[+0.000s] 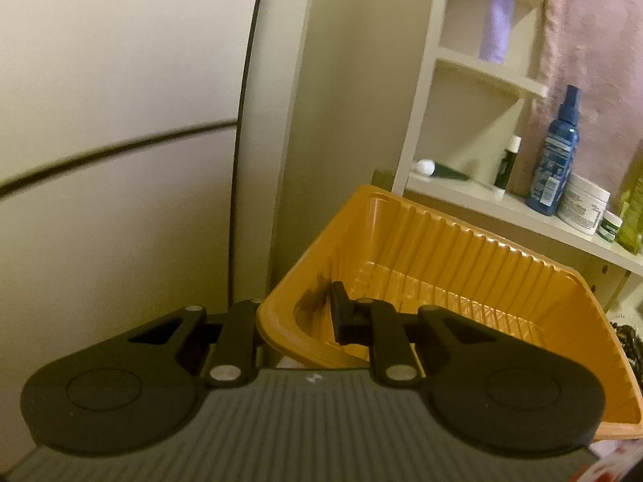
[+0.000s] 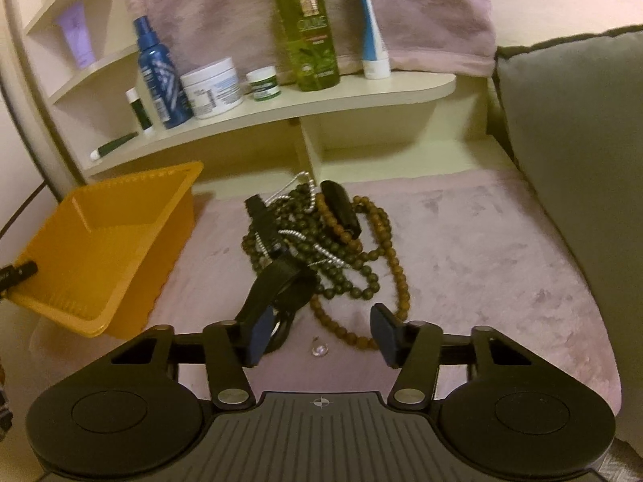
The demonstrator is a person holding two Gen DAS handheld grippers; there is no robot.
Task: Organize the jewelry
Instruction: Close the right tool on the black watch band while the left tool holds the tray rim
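Note:
An empty orange plastic tray [image 1: 462, 265] is tilted up off the surface. My left gripper [image 1: 297, 321] is shut on the tray's near left rim, one finger [image 1: 341, 313] inside and the other outside. The tray also shows at the left of the right wrist view [image 2: 120, 233], with a fingertip at its left edge. A tangled pile of jewelry [image 2: 321, 241] lies on the pink cloth: dark green beads, brown beads [image 2: 381, 241], a silver chain and black pieces. My right gripper [image 2: 319, 335] is open, just short of the pile, over a small clear stone [image 2: 319, 348].
A cream shelf [image 2: 361, 92] behind holds a blue spray bottle [image 2: 158, 76], a white jar [image 2: 213, 86], a green bottle [image 2: 305, 24] and tubes. A grey cushion [image 2: 574, 152] stands at the right. A pink towel [image 2: 241, 4] hangs behind the shelf.

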